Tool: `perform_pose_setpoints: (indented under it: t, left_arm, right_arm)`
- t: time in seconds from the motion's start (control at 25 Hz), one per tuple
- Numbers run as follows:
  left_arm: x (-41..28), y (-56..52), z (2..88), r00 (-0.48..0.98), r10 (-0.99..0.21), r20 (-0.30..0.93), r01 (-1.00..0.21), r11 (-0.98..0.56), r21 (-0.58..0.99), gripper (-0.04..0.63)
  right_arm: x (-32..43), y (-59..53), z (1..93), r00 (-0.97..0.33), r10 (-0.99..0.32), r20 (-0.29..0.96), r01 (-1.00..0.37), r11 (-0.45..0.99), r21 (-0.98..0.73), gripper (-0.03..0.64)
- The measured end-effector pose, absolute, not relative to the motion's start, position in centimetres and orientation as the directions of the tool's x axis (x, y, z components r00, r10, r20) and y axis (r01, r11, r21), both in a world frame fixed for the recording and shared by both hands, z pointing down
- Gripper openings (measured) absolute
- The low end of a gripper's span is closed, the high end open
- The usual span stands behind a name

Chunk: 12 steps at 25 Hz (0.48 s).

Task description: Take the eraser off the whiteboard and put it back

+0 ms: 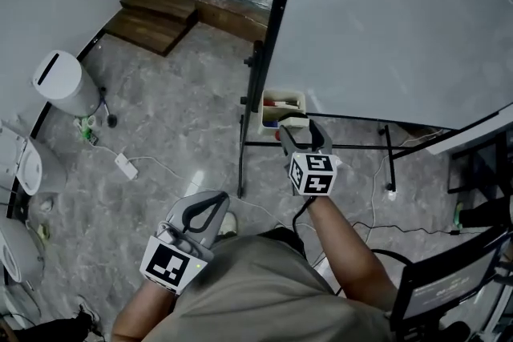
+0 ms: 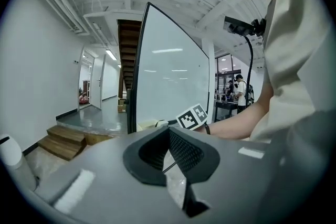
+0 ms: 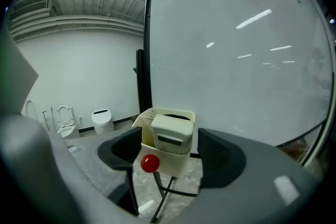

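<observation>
The whiteboard [image 1: 385, 20] stands on a black frame. A cream box [image 3: 173, 162] with a red round magnet [image 3: 150, 163] on its front hangs at the frame's lower left corner. The pale eraser [image 3: 170, 134] stands upright in that box. My right gripper [image 3: 170, 150] is open, one jaw on each side of the eraser and box, and neither pad presses on them. The head view shows the right gripper [image 1: 300, 128] at the box [image 1: 280, 104] with the eraser [image 1: 295, 122] between its jaws. My left gripper [image 1: 210, 200] hangs low near my body, shut and empty.
Black stand bars [image 1: 321, 144] cross just below the box. Wooden steps [image 1: 160, 16] lie at the back left. A white bin [image 1: 60, 80] and a toilet [image 1: 20, 164] line the left wall. A power strip with its cable [image 1: 126, 166] lies on the marble floor. A dark chair [image 1: 449, 284] stands at the right.
</observation>
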<state>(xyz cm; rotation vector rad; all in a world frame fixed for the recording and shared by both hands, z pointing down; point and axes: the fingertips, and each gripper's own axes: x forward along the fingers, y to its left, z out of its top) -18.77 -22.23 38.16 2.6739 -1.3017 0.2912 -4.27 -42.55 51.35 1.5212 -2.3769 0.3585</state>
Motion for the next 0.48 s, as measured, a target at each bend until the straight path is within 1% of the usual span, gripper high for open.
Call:
perform_pose_setpoints:
  t: [0.24, 0.4, 0.44, 0.48]
  left_arm:
    - [-21.1, -23.1, 39.2, 0.644, -0.717, 0.268, -0.753, -0.655, 0.058, 0.005]
    - [-21.6, -23.6, 39.4, 0.662, -0.701, 0.263, -0.736, -0.674, 0.057, 0.005]
    - [-21.7, -23.7, 39.3, 0.668, -0.697, 0.261, -0.731, -0.68, 0.058, 0.005]
    - [-21.7, -23.8, 39.2, 0.673, -0.693, 0.259, -0.727, -0.684, 0.058, 0.005]
  right_arm:
    - [-4.4, -44.2, 52.6, -0.313, -0.868, 0.385, -0.946, 0.321, -0.046, 0.327]
    - [-3.7, -44.5, 52.7, -0.265, -0.888, 0.376, -0.962, 0.272, -0.034, 0.324]
    - [-3.7, -44.5, 52.6, -0.264, -0.89, 0.373, -0.961, 0.274, -0.028, 0.314]
    - [-3.8, -44.5, 52.5, -0.266, -0.889, 0.372, -0.96, 0.278, -0.023, 0.289]
